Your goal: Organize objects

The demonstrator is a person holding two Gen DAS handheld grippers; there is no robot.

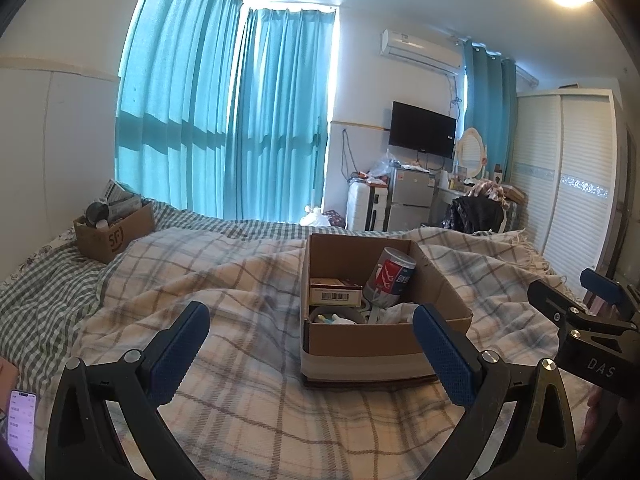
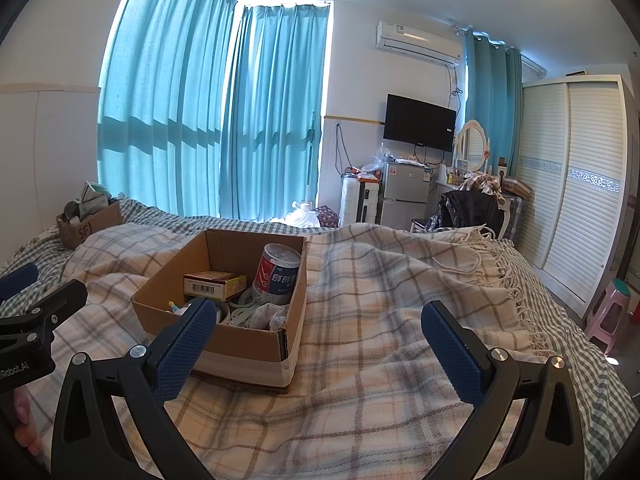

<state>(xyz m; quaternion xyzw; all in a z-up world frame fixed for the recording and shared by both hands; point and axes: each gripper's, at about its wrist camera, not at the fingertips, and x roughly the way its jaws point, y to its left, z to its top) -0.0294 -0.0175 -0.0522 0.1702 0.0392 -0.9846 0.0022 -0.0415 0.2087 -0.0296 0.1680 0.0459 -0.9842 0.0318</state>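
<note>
An open cardboard box [image 1: 372,344] sits on the plaid blanket in front of me; it also shows in the right wrist view [image 2: 240,344]. Inside are a red, white and blue canister [image 1: 390,278] [image 2: 278,274], a small barcoded carton [image 1: 334,292] [image 2: 214,284], tape rolls and crumpled white items. My left gripper [image 1: 310,344] is open and empty, just short of the box's near wall. My right gripper [image 2: 318,340] is open and empty, to the right of the box above the blanket. Each gripper shows at the edge of the other's view.
A second cardboard box [image 1: 114,236] full of items stands at the far left of the bed. The plaid blanket [image 2: 400,280] covers the bed. A phone [image 1: 20,424] lies at the near left. A wardrobe [image 2: 580,184], fridge [image 2: 404,196] and pink stool [image 2: 610,312] stand beyond the bed.
</note>
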